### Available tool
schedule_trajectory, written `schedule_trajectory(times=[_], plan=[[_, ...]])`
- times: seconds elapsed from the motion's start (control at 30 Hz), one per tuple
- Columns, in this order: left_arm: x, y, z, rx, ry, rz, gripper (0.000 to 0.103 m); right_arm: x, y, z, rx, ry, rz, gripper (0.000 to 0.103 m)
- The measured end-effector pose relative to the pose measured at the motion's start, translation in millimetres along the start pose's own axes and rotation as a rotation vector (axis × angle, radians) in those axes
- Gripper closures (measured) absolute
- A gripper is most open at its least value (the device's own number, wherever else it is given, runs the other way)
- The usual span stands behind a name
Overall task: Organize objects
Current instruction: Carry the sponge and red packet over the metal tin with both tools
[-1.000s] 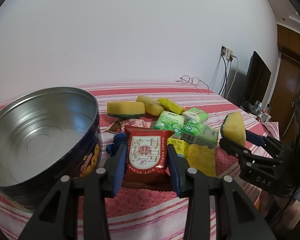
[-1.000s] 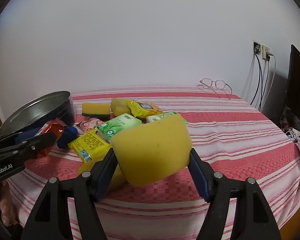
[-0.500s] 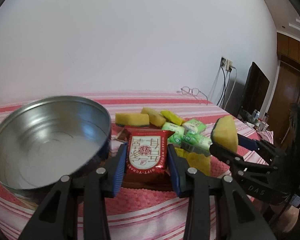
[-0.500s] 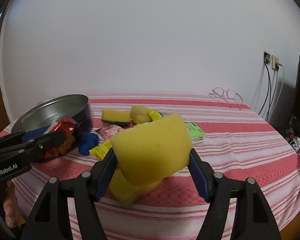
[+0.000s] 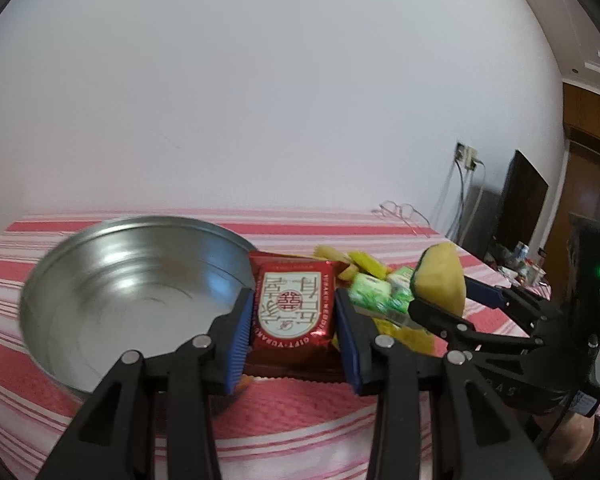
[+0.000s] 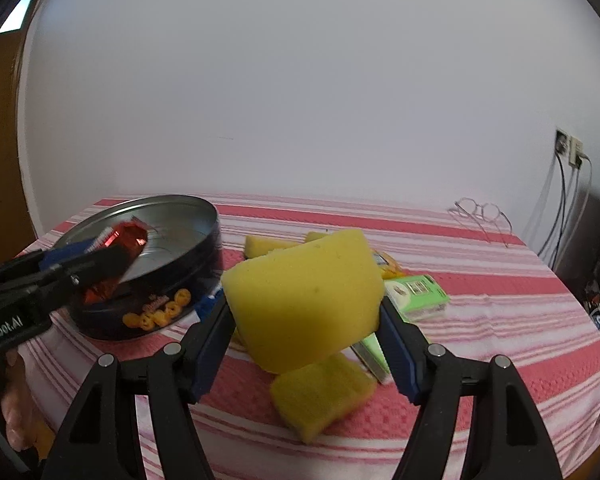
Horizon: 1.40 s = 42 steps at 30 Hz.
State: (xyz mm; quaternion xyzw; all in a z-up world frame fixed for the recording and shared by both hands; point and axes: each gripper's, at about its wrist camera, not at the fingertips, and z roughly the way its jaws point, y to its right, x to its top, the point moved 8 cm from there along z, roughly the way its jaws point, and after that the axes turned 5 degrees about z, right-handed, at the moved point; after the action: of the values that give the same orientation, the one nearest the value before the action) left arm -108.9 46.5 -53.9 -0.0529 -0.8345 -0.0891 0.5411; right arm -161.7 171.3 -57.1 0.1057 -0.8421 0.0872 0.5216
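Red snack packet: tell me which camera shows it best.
The left wrist view: the red snack packet faces the lens, its label readable, clamped in the left tool. The right wrist view shows only a crumpled red edge of it over the tin.

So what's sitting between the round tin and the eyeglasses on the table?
In the right wrist view, between the tin and the eyeglasses lies a pile of yellow sponges and green packets on the striped cloth.

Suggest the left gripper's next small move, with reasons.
Probably ease forward and down over the open tin, then release: the left gripper is shut on the red snack packet, already near the tin's rim, and the tin's inside looks bare.
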Motion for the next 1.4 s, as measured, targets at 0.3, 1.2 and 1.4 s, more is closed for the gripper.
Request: schedule_trajectory(times=[0.3,1.2,1.4], plan=[[-0.6,-52.1,-6.5,0.096,-0.012,-0.069,0.064,21.7,-31.6,15.7,0.066,0.007,-0.044,0.031],[-13.7,-151.2,7.7,0.271,-0.111,-0.128,0.064,38.8,-135.9,91.4,0.205,-0.1,-0.218,0.031],[-13.4,-163.9,17.4,0.282,-0.139,-0.125,0.064,37.2,-139.6,100.9,0.218,-0.126,-0.228,0.031]])
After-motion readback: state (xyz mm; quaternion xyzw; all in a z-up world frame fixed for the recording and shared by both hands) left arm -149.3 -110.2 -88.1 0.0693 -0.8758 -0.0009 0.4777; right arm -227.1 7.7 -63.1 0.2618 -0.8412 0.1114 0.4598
